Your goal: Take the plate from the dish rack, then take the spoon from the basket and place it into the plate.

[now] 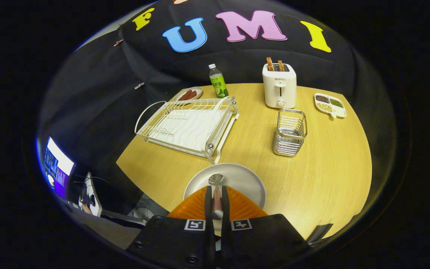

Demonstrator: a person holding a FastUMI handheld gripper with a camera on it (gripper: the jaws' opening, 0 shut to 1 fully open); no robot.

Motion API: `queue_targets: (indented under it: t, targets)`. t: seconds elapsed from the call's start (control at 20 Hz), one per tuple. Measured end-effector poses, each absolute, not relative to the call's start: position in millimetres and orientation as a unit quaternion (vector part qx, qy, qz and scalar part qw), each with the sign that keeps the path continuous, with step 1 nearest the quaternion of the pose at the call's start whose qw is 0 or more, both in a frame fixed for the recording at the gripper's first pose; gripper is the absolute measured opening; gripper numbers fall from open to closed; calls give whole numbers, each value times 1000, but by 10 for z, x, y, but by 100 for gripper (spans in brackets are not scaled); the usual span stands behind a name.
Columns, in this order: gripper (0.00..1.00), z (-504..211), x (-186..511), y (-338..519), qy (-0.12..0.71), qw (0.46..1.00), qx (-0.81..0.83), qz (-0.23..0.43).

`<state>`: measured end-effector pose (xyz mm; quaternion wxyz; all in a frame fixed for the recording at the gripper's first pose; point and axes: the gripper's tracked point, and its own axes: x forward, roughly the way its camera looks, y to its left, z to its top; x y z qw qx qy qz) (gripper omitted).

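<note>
We see the gripper [217, 192] poised low over the plate [243, 179], its two fingers drawn in narrow and pressing on the handle of the spoon [217, 201] from both sides. The spoon's bowl juts out just ahead of the fingertips, above the plate's middle; whether it touches the plate we cannot tell. The plate sits on the wooden table [323, 168], near the table's closest edge and just in front of the corner of the dish rack [187, 125].

The dish rack holds nothing — we see only its wire rim and the wavy tray under it. To its right, well apart, stands the wire basket [290, 132], and we make out nothing inside it either.

Farther back, a small dish [189, 94] behind the rack carries what look like sausages. Beside it stands a green-labelled bottle [218, 81], upright. The toaster [279, 86] beyond the basket has two slices of bread sticking up from its slots. To the toaster's right a divided tray [330, 105] holds three sorts of grains or beans — dark, green and pale — each in its own compartment.
</note>
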<state>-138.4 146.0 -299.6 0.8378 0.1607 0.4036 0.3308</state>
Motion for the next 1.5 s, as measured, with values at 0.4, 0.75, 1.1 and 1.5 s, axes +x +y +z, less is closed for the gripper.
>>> queue_targets:
  t: [0.4, 0.75, 1.1, 1.5]
  targets:
    - [14, -3311, -1550, 1616, 423, 832, 171, 316]
    - [19, -3604, -1563, 1524, 457, 833, 145, 277]
    - [83, -3701, -1477, 1428, 467, 840, 138, 240]
    - [99, -3240, -1193, 1366, 423, 867, 150, 217]
